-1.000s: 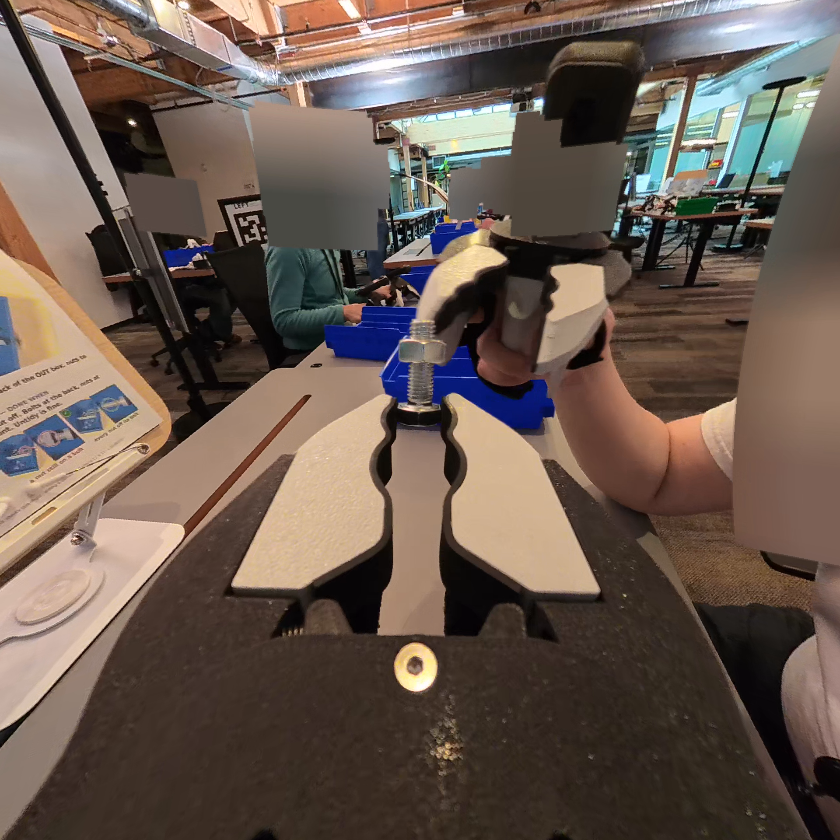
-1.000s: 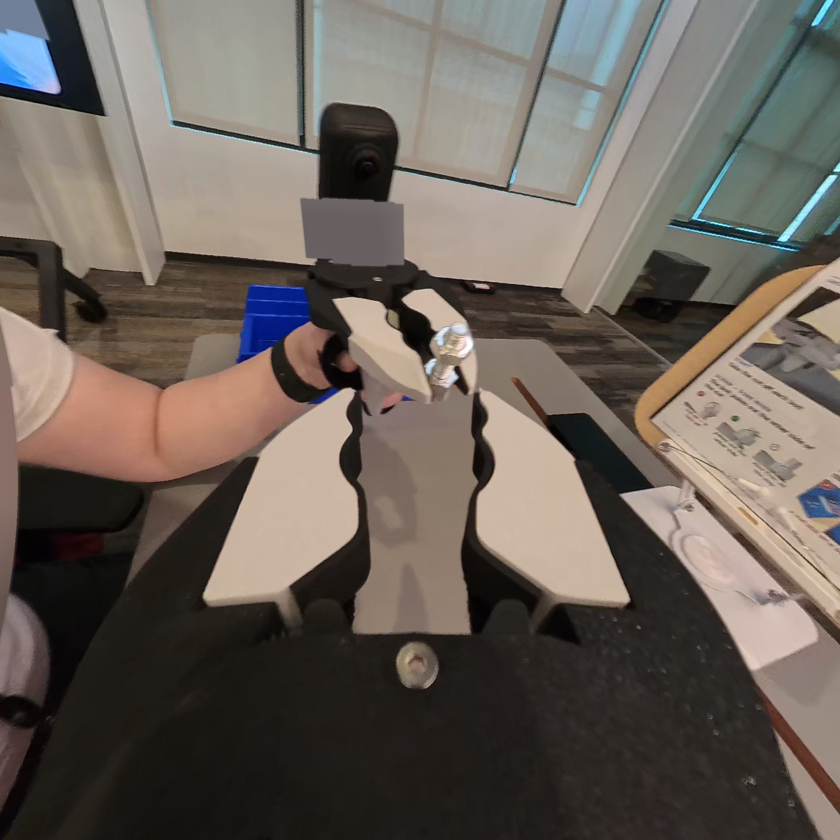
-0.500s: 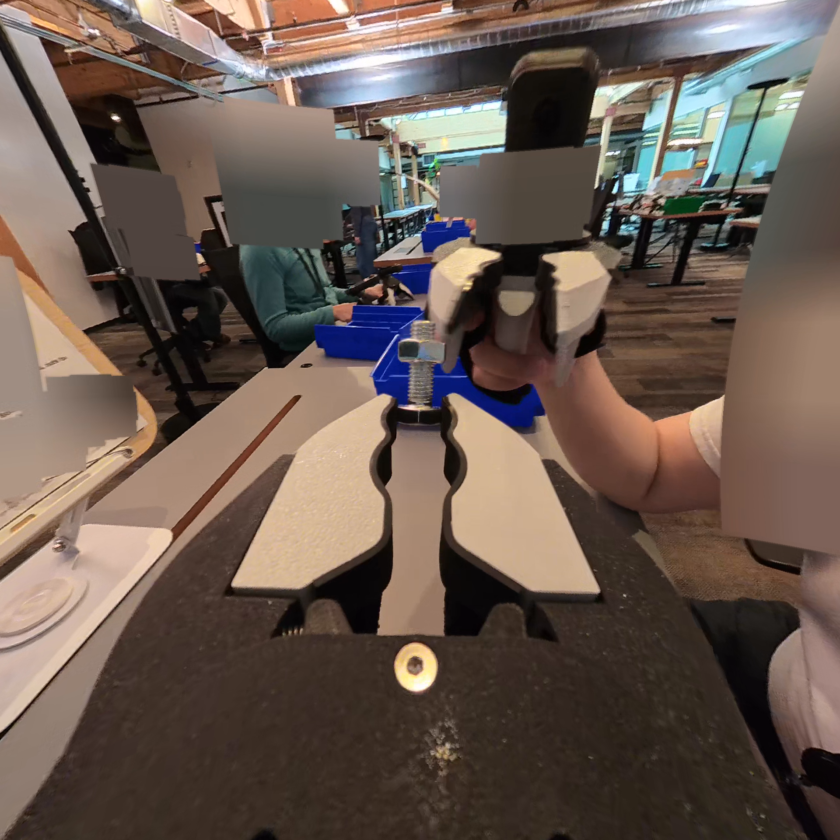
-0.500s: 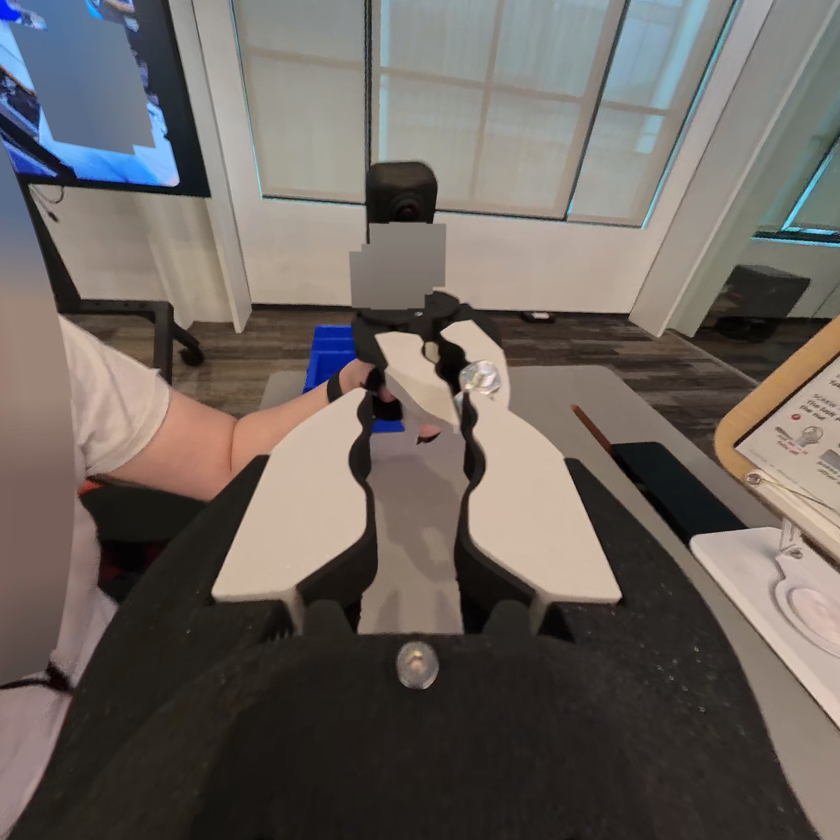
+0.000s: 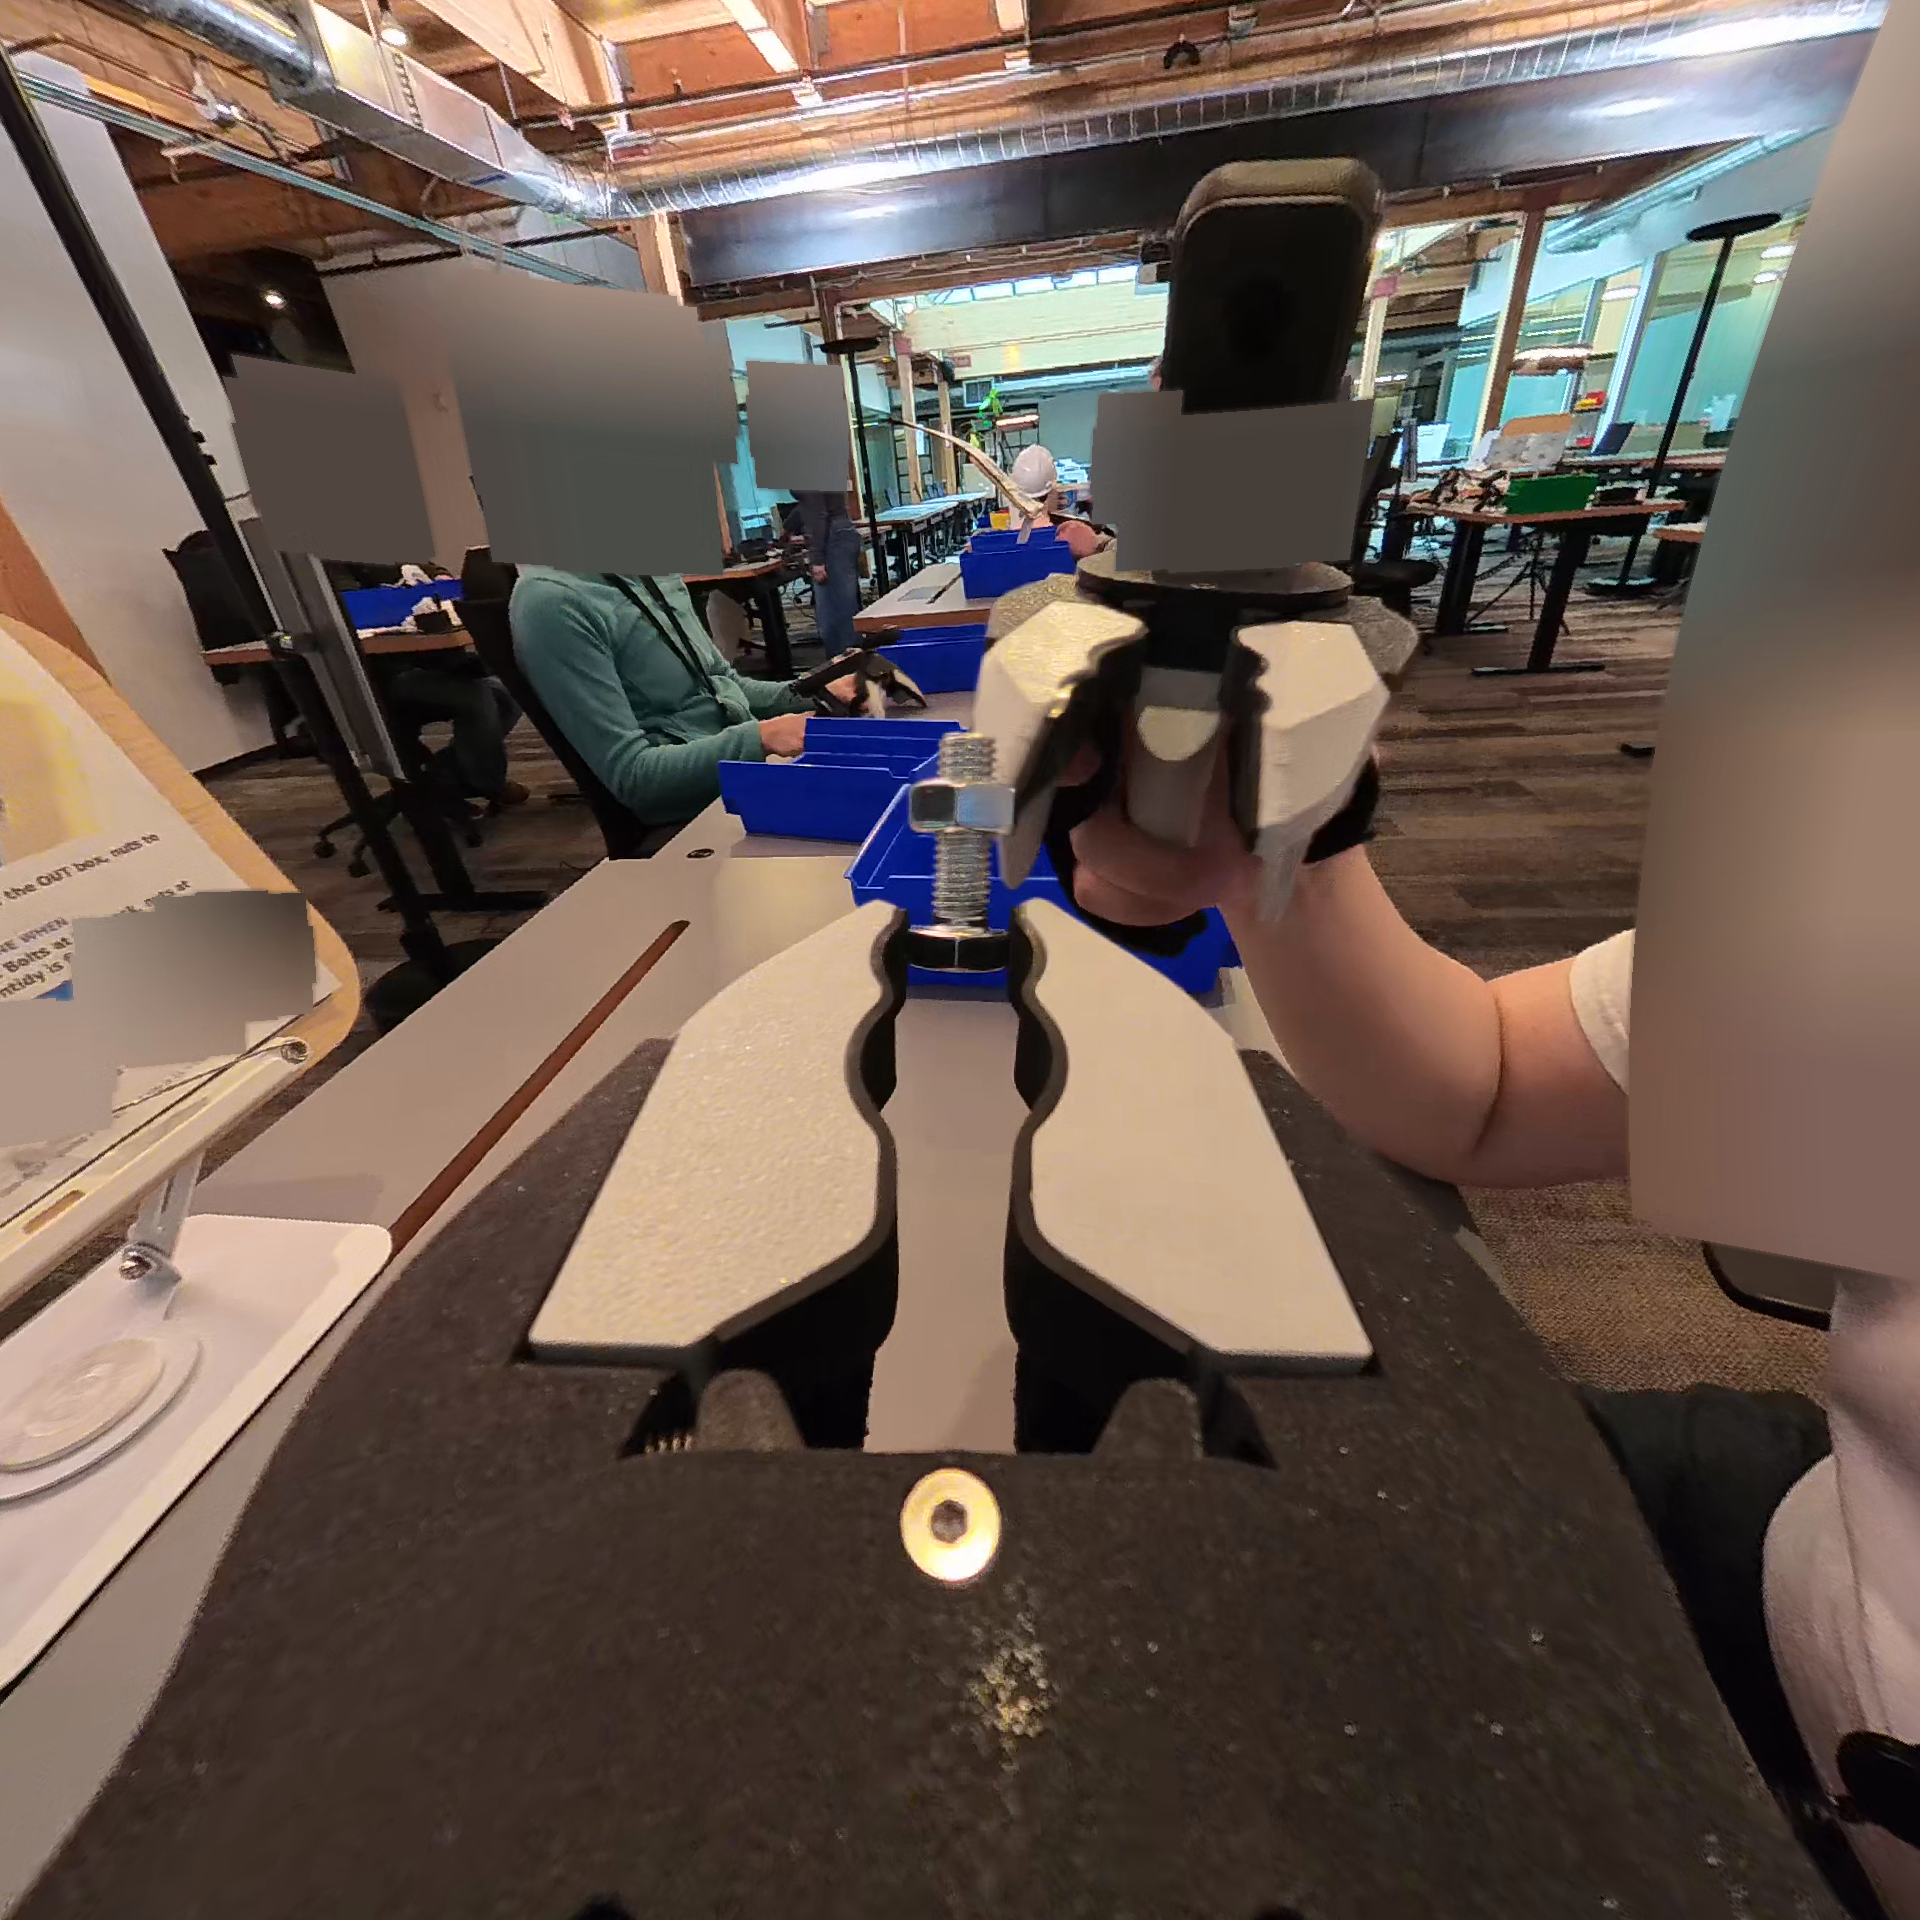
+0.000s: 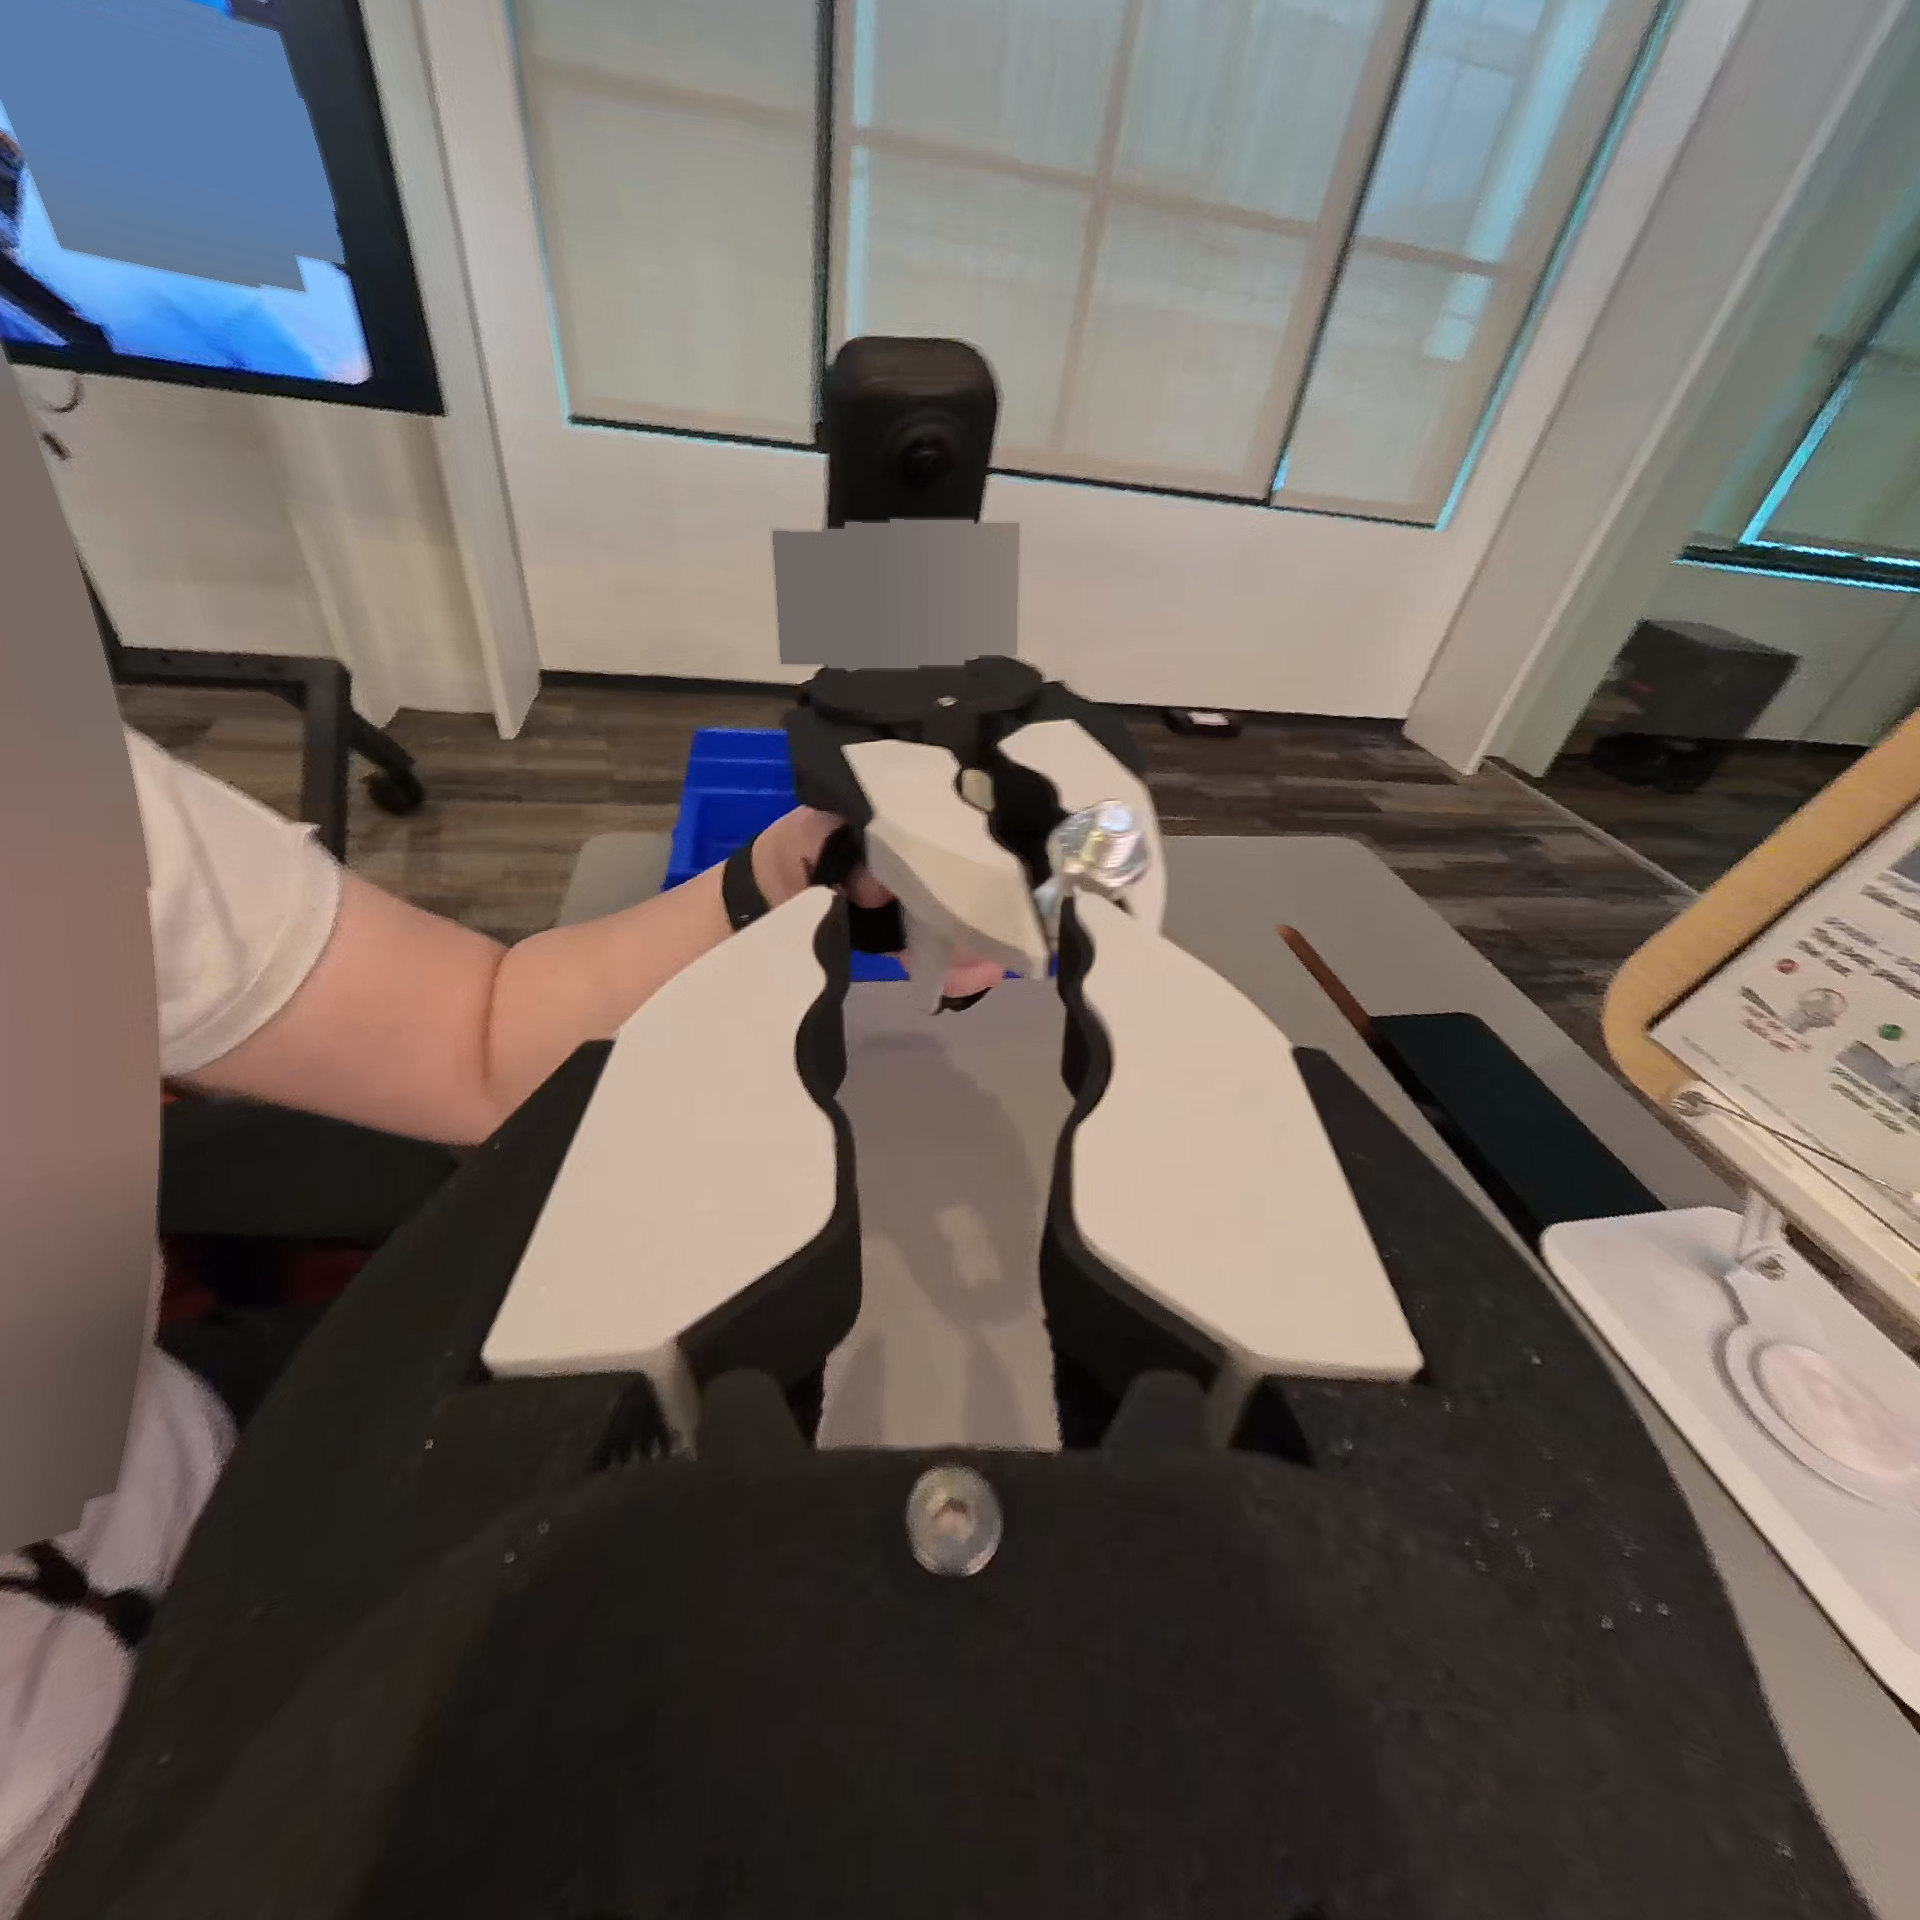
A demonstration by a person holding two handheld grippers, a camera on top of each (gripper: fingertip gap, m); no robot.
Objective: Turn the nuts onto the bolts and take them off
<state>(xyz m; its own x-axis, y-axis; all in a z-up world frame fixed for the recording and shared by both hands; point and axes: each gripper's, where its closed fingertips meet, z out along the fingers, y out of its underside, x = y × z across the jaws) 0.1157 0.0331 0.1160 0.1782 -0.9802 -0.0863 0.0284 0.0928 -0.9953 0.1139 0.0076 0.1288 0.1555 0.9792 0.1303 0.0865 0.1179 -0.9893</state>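
The bolt (image 5: 958,883) was held upright by its head, clamped between the tips of the left gripper (image 5: 956,940), presumably so that its thread stayed free for turning. The nut (image 5: 961,808) sat high on the thread, just below the top. One finger (image 5: 1049,727) of the right gripper (image 5: 1143,831) lay against the nut's side; its jaws stood apart, gripping nothing. Compared with half a second before, that finger had been brought against the nut, which had not shifted along the thread.
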